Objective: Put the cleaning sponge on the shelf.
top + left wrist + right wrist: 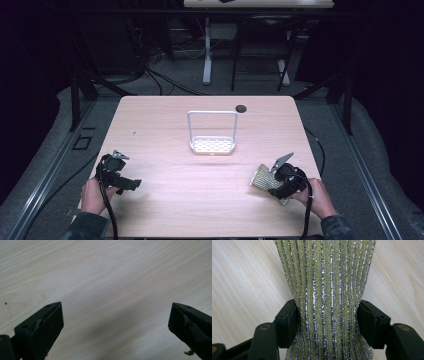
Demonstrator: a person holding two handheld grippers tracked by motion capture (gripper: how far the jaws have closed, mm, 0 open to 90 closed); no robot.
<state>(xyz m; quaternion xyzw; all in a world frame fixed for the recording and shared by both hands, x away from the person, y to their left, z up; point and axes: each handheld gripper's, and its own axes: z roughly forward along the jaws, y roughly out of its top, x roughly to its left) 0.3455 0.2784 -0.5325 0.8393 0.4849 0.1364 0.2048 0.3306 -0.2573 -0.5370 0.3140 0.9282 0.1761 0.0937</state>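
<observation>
Right gripper view puts a yellow-green scouring pad shot with silver thread between the right tool's two black jaws, which pinch its sides so that it narrows at the waist, a hold that looks meant to carry it off the pale wooden table. High view places that pad near the table's front right corner with a white wire rack standing empty at the middle, likely its destination, while the left tool waits at the front left, jaws wide apart over bare wood. Both ends of the pad are cut off close up, and a small dark disc near the far edge is too small to identify.
</observation>
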